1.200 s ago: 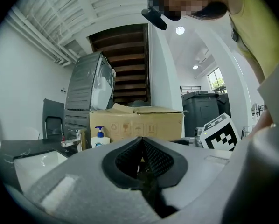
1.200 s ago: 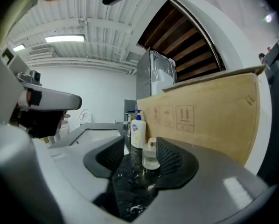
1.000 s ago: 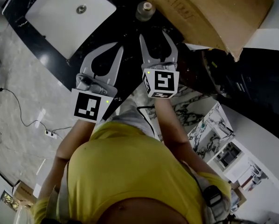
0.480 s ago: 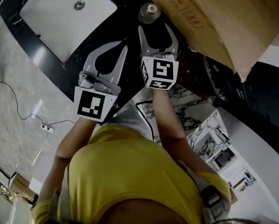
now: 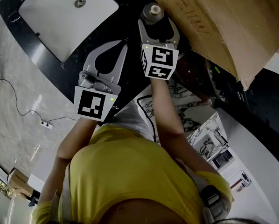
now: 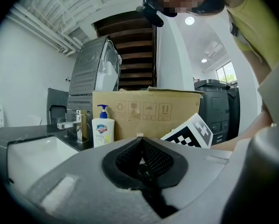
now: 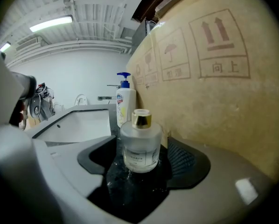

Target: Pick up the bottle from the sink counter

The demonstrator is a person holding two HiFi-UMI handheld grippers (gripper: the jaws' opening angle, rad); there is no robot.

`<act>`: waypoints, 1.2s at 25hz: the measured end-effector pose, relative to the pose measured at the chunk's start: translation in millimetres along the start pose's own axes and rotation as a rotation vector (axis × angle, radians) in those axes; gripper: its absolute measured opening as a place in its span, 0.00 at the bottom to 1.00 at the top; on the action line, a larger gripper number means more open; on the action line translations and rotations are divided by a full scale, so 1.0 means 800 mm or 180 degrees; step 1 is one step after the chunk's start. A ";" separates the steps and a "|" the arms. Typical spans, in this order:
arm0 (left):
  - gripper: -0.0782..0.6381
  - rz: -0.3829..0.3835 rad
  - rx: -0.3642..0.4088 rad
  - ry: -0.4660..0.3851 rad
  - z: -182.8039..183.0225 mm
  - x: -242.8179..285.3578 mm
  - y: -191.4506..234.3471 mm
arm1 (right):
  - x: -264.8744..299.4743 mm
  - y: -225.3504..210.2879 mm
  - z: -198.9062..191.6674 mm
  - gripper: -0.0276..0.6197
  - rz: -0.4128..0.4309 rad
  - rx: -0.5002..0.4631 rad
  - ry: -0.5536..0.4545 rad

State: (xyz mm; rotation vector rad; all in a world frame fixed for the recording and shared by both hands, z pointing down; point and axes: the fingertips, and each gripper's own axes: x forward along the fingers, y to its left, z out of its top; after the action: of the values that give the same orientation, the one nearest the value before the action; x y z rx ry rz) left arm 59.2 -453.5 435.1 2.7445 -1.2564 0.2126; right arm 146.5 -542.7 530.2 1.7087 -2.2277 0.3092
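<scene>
A small frosted glass bottle (image 5: pixel 152 12) with a gold cap stands upright on the black sink counter (image 5: pixel 130 27), close to the cardboard box. My right gripper (image 5: pixel 157 24) reaches it from the near side, so the bottle (image 7: pixel 139 143) stands between the two fingertips. The right gripper (image 7: pixel 142 157) has its jaws opening, and the pads are apart from the glass on both sides. My left gripper (image 5: pixel 124 43) hovers over the counter to the left with its fingertips together and holds nothing. In the left gripper view the left gripper (image 6: pixel 139 137) shows its jaws closed in front of the box.
A large cardboard box (image 5: pixel 214 17) rises right behind the bottle. A white sink basin (image 5: pixel 60 22) lies to the left, with a faucet (image 6: pixel 74 125) and a pump soap dispenser (image 7: pixel 124 104) beside it. A cable (image 5: pixel 18 111) lies on the marble floor.
My right gripper has moved forward to the bottle and its jaws have spread wider, so the bottle now stands between the fingertips. The left gripper has hardly moved.
</scene>
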 end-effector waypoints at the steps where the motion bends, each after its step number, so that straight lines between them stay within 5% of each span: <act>1: 0.12 0.0007 -0.0003 0.0005 -0.001 0.000 0.000 | 0.004 0.000 0.000 0.54 0.0003 -0.0001 0.0014; 14: 0.12 0.0093 -0.0008 0.0067 -0.007 -0.009 0.007 | 0.035 -0.002 -0.001 0.54 -0.0072 0.0065 0.0222; 30: 0.12 0.0113 0.0034 -0.0026 0.008 -0.031 0.007 | -0.021 0.013 0.036 0.54 -0.0084 0.0051 -0.0046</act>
State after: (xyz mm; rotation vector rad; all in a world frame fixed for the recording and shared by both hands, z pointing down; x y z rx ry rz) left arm 39.5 -439.4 425.0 2.7362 -1.3107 0.2119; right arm 137.2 -535.3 497.5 1.7523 -2.2168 0.3101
